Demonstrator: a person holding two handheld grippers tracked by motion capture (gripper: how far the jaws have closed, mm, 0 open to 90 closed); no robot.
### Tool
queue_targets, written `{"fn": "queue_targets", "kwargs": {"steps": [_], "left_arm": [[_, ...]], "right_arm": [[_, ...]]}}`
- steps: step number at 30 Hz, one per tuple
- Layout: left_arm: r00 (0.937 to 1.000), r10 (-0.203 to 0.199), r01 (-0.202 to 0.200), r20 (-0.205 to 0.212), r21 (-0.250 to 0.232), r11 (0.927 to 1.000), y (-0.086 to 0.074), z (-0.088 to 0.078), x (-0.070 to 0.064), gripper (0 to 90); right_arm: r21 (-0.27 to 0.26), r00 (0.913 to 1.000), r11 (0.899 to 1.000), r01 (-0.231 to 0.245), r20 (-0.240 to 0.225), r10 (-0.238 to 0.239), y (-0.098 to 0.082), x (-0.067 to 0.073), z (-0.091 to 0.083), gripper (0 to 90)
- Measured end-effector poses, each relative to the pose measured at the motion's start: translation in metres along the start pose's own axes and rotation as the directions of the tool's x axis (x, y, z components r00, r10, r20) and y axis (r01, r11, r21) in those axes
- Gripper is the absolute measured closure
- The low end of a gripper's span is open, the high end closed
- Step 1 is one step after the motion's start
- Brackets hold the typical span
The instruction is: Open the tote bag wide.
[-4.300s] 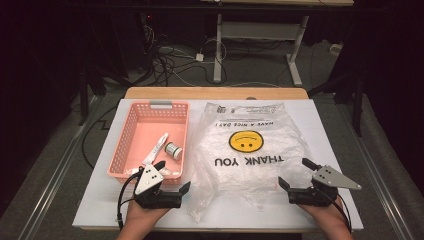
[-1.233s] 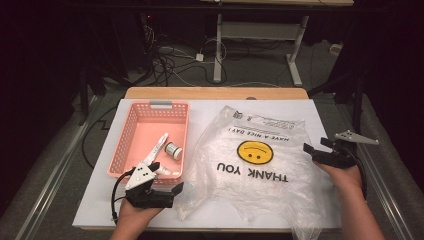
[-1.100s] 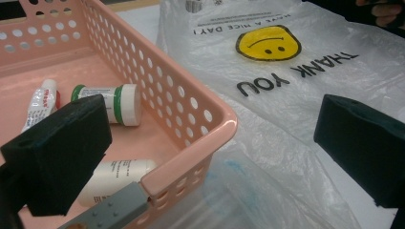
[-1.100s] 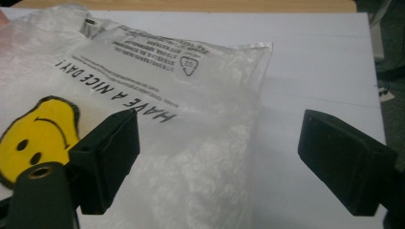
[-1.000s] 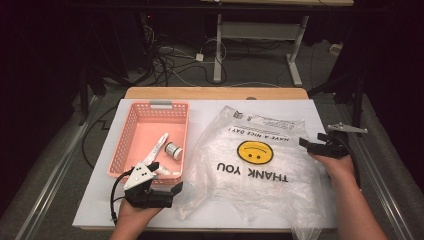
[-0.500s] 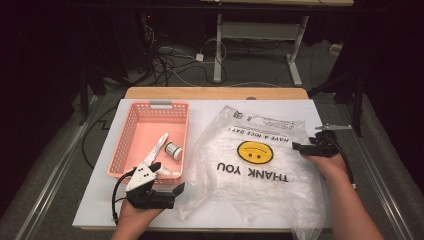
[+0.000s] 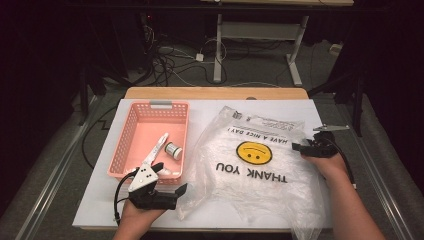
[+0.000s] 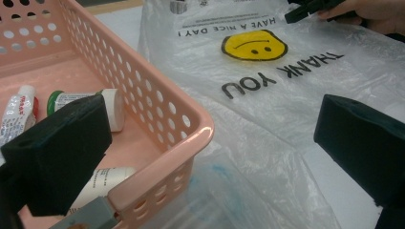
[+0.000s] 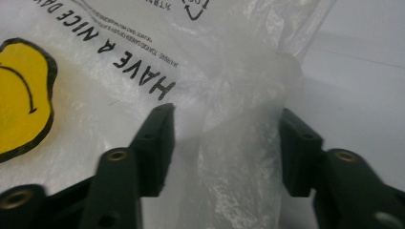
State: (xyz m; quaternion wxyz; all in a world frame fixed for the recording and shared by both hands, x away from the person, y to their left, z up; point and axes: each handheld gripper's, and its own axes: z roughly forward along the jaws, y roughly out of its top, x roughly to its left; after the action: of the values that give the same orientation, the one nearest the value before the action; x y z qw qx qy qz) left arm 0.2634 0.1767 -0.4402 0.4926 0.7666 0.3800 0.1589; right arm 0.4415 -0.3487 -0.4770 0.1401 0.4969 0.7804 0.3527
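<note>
Clear plastic bag printed with a yellow smiley (image 7: pixel 252 165), lying flat on the white desk (image 7: pixel 100 195) beside the pink perforated basket (image 7: pixel 137 137) that holds small tubes. Right claw (image 7: pixel 306 147), jaws wide, straddles a gathered fold at the bag's edge; nothing gripped yet. Left claw (image 7: pixel 170 192), also wide, rests empty at the basket's near corner. Bagging appears not yet begun.

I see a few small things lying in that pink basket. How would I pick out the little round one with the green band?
Start at the pink basket on the left of the white table, beside the clear smiley-face bag. Inside it, right of the long white tube, lies a small white bottle. It is short and stubby, with a green band, unlike the slim tube.
</note>
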Motion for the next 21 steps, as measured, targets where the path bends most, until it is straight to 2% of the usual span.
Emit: {"fn": "queue_targets", "kwargs": {"steps": [3,6,7,10,16,21], "left_arm": [[1.0,-0.004,0.004,0.0,-0.007,1.0,0.0,-0.001,0.0,0.0],[1.0,-0.003,0.003,-0.004,-0.013,0.9999,0.001,-0.003,0.0,0.0],[1.0,-0.002,0.002,-0.004,-0.015,0.9999,0.001,-0.003,0.0,0.0],[1.0,-0.003,0.003,-0.003,-0.021,0.9998,0.001,-0.003,0.001,0.0],[0.999,0.044,-0.044,-0.009,-0.001,0.999,0.0,0.0,-0.003,0.0],[0.9991,0.041,-0.041,-0.009,-0.014,0.9991,0.001,-0.003,-0.004,0.0]], "right_arm": [[0.006,0.9987,0.999,0.039,-0.034,-0.038,0.0,0.007,0.002,67.1],[0.015,0.9965,0.998,0.063,-0.056,-0.062,0.0,0.013,0.004,85.4],[0.017,0.9961,0.997,0.074,-0.05,-0.073,0.0,0.015,0.004,88.8],[0.015,0.9967,0.997,0.078,-0.026,-0.077,0.001,0.016,0.002,90.0],[-0.032,0.9991,0.999,0.019,0.039,-0.018,0.002,0.0,-0.01,90.0],[-0.07,0.996,0.997,-0.018,0.086,0.024,0.003,-0.012,-0.018,90.0]]}}
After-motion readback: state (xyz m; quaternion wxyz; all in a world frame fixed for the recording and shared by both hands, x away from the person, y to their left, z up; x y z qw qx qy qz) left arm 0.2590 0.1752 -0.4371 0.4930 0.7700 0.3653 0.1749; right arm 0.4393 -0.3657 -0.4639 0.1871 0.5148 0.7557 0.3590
